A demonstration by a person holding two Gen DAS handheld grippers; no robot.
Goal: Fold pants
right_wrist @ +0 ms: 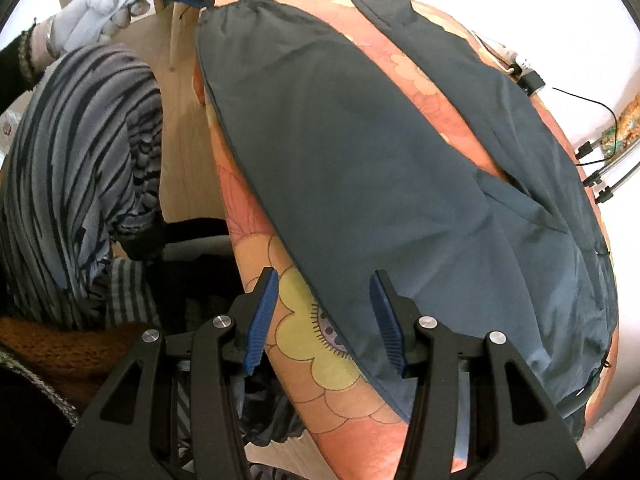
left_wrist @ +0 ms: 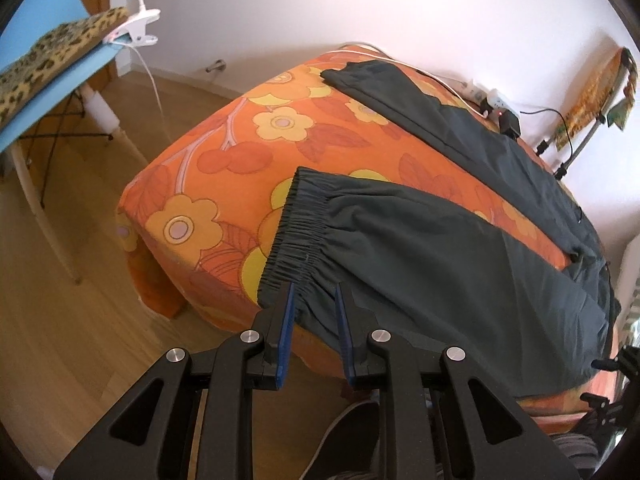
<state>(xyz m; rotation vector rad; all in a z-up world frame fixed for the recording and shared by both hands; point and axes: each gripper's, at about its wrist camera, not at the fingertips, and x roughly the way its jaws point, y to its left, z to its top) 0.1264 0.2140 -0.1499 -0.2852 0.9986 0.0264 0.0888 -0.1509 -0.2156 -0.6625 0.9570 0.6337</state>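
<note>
Dark teal pants (left_wrist: 460, 264) lie spread on an orange flowered bed (left_wrist: 224, 168), legs apart in a V. The near leg's elastic cuff (left_wrist: 300, 232) lies at the bed's front edge. My left gripper (left_wrist: 315, 292) is open, its blue-padded fingers on either side of the cuff's lower corner. In the right wrist view the pants (right_wrist: 380, 160) fill the middle. My right gripper (right_wrist: 323, 280) is open wide over the near leg's lower edge, near the waist end. The left gripper (right_wrist: 200, 0) shows far off at the cuff.
A blue chair with a leopard cushion (left_wrist: 52, 56) stands left on the wooden floor (left_wrist: 68, 320). A power strip and charger (left_wrist: 500, 112) with cables lie at the bed's far edge by the wall. The person's striped clothing (right_wrist: 80, 168) is left of the bed.
</note>
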